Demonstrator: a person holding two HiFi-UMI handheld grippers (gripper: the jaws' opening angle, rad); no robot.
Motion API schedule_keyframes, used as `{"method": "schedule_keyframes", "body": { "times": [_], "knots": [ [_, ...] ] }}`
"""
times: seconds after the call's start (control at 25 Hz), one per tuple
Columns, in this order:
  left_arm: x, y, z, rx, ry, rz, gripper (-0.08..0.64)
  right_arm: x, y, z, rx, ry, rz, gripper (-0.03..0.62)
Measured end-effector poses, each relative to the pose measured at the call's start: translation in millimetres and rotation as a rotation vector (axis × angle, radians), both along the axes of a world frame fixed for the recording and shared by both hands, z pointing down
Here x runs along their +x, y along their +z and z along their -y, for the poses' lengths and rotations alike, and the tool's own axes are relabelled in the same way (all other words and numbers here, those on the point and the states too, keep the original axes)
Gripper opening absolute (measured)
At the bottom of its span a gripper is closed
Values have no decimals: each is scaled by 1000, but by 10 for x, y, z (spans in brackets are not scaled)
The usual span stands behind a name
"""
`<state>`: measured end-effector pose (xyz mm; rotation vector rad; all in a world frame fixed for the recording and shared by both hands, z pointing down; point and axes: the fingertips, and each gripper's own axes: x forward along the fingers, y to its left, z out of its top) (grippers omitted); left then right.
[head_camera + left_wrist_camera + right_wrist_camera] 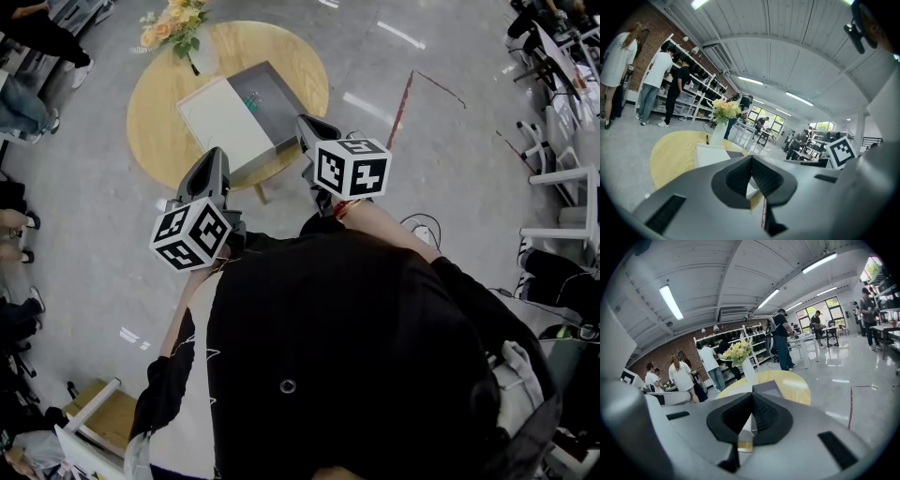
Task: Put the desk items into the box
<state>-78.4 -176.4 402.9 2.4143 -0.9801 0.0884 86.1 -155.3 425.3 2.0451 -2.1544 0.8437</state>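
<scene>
Left claw (751, 157) and right claw (751, 394) each have their jaws pressed together with nothing between them, held side by side short of the round wooden bench (159, 127). Only the head view looks down into the box (277, 112), which sits open on the bench with its white lid (223, 122) spread beside it. A vase of flowers (723, 111) stands at the bench's far edge. Only the gripper views show the shelves (693, 89), with people (656, 84) standing at them.
</scene>
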Motion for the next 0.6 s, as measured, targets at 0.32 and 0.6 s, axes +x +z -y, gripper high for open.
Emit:
{"method": "schedule_keyframes", "body": {
  "times": [0.32,0.6],
  "knots": [
    [-65,19,16,-5,-12,-4,9,-71,29,15,-8,-12,-6,5],
    [-103,45,56,-12,-17,-6,10,-104,60,53,-17,-15,-11,5]
  ]
}}
